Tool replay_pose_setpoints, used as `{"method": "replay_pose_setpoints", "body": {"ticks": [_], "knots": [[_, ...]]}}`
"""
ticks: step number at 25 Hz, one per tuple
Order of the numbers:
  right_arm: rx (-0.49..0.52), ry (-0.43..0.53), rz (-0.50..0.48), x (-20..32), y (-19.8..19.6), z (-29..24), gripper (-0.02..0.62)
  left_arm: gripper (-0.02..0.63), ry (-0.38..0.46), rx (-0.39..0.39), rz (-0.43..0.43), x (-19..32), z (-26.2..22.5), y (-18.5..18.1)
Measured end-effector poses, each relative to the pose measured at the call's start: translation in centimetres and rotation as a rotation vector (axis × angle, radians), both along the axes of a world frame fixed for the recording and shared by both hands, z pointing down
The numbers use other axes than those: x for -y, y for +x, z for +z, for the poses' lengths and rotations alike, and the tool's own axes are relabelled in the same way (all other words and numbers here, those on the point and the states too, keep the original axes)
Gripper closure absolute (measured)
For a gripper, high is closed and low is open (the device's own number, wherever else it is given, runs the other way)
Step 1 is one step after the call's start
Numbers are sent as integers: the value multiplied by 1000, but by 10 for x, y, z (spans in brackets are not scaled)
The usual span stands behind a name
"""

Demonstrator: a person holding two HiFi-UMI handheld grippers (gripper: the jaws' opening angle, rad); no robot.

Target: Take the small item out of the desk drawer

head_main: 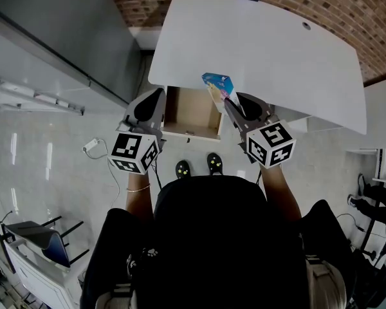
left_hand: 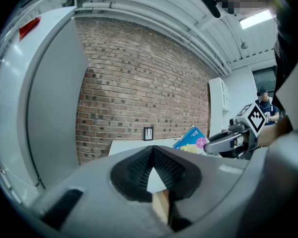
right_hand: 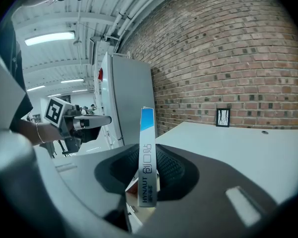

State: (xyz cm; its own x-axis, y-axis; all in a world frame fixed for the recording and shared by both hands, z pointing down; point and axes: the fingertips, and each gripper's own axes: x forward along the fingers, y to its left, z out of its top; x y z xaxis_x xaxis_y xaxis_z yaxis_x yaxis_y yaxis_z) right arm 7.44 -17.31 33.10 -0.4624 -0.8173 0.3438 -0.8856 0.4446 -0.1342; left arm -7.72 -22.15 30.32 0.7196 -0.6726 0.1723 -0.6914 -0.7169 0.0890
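Above the open wooden drawer [head_main: 192, 132], the right gripper [head_main: 226, 102] pinches a thin blue cardboard box [head_main: 217, 82] by its flat faces, probably light, stiff but crushable; the left gripper [head_main: 159, 95] is closed and empty.

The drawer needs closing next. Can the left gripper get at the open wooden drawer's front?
Probably yes: the left gripper sits right beside the open wooden drawer, with nothing visible between them.

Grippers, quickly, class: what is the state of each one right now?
Left gripper: closed, tips together, nothing held.
Right gripper: closed on a thin blue and silver cardboard box, held upright.
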Motion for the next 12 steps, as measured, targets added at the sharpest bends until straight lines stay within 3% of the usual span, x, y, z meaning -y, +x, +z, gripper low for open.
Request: {"method": "replay_pose_setpoints", "body": {"ticks": [12], "knots": [[2, -2, -5, -3, -1, 0, 491, 609, -2, -3, -4, -4, 1, -1]]}}
